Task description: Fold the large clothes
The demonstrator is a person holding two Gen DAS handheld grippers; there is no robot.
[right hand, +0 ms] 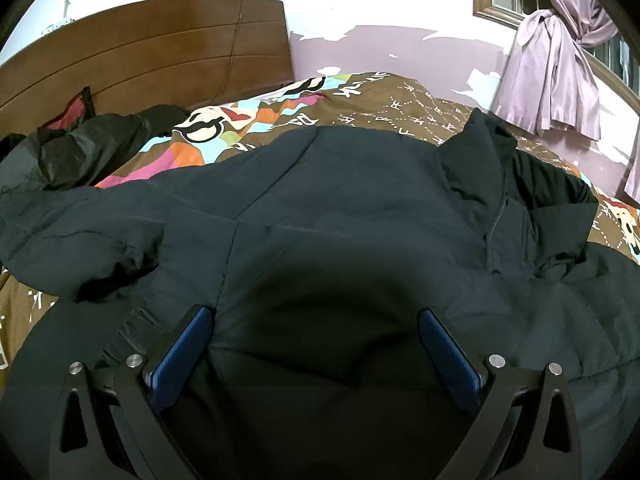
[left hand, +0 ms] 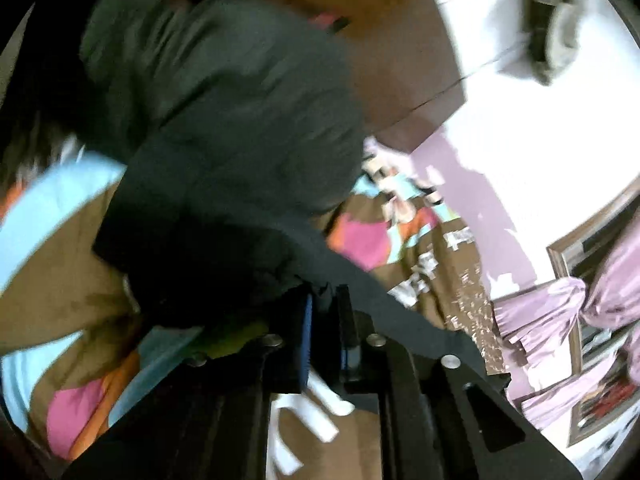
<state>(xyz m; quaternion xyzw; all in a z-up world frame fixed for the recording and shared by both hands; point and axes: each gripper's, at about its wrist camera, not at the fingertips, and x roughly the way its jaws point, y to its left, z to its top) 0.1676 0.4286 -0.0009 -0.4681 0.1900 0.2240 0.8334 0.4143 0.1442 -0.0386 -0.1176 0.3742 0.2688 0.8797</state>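
A large dark navy padded jacket [right hand: 340,200] lies spread on the bed's patterned quilt [right hand: 400,108]. My right gripper [right hand: 314,316] is open just above the jacket's body, its blue-padded fingers [right hand: 184,344] wide apart with nothing between them. In the blurred left wrist view, my left gripper [left hand: 324,304] is shut on a fold of the dark jacket [left hand: 224,168], which is lifted and hangs in front of the camera, hiding much of the bed.
A wooden headboard [right hand: 140,60] stands at the back left. Another dark garment [right hand: 80,148] lies by it. A lilac wall and a tied lilac curtain [right hand: 552,68] at a window are on the right. The quilt [left hand: 440,272] shows in the left wrist view.
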